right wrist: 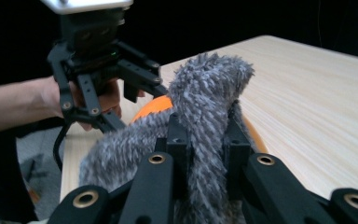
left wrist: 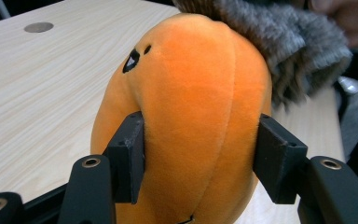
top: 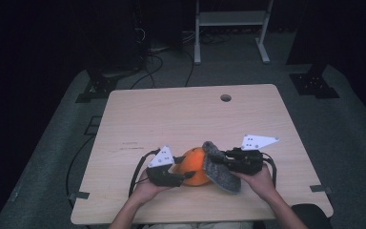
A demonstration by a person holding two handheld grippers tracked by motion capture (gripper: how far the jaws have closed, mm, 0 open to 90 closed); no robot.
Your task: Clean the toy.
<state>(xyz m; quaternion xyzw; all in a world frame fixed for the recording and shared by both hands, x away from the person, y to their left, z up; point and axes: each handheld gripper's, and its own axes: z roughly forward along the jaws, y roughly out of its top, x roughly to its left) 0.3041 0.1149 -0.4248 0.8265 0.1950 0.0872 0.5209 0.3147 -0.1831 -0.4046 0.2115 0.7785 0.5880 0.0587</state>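
Here, the wooden table [top: 181,114] is bare apart from a round cable hole [top: 226,98] near its far edge; past it stand a white frame [top: 231,28] and loose cables on the grey floor. The orange plush toy [top: 194,167] sits near my edge of the table, between my two hands, and the grey furry cloth [top: 221,172] drapes over its right side and top, covering part of it. My left gripper [left wrist: 200,158] has its jaws partly closed, pads pressing into both flanks of the orange toy so the plush bulges between them. My right gripper [right wrist: 204,149] is clamped tight on a fold of the grey furry cloth, which rises between its jaws.
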